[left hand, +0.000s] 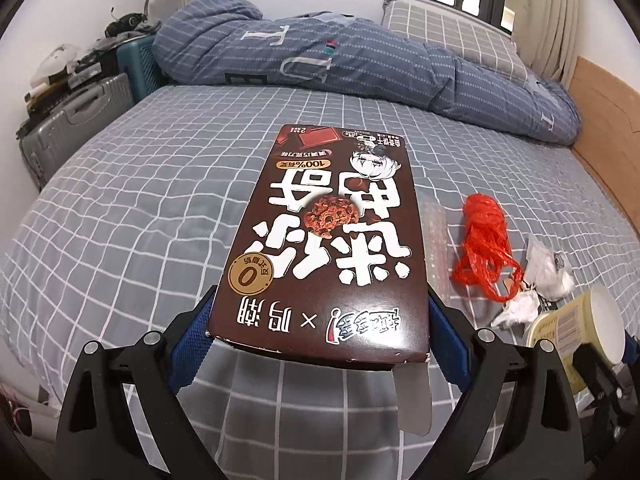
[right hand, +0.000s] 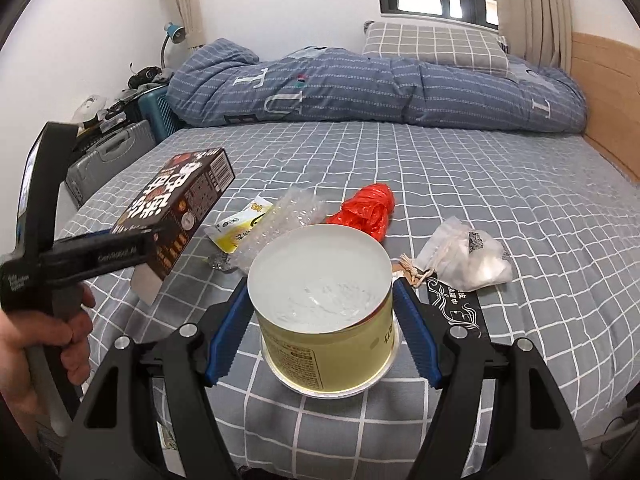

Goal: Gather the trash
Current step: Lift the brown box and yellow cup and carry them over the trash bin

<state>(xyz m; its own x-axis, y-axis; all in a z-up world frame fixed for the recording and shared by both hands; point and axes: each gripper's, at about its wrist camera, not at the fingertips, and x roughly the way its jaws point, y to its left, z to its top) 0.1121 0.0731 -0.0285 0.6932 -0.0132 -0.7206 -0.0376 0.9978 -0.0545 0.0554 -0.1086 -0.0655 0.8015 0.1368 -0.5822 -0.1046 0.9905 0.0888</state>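
My left gripper (left hand: 320, 320) is shut on a brown cookie box (left hand: 328, 236) and holds it above the bed; the box also shows in the right wrist view (right hand: 176, 204). My right gripper (right hand: 320, 312) is shut on a yellow paper cup (right hand: 324, 312), open end facing away; the cup shows in the left wrist view (left hand: 576, 320). On the bed lie a red plastic bag (right hand: 368, 208), a clear bubble wrap piece (right hand: 288, 220), a yellow sachet (right hand: 240, 228), a white pouch (right hand: 468, 256) and a black strip (right hand: 460, 304).
The bed (right hand: 480, 184) has a grey checked sheet. A folded blue quilt (right hand: 360, 84) and a pillow (right hand: 432, 44) lie at the far side. Grey suitcases (left hand: 76, 120) stand left of the bed. A wooden headboard (right hand: 608, 100) is at the right.
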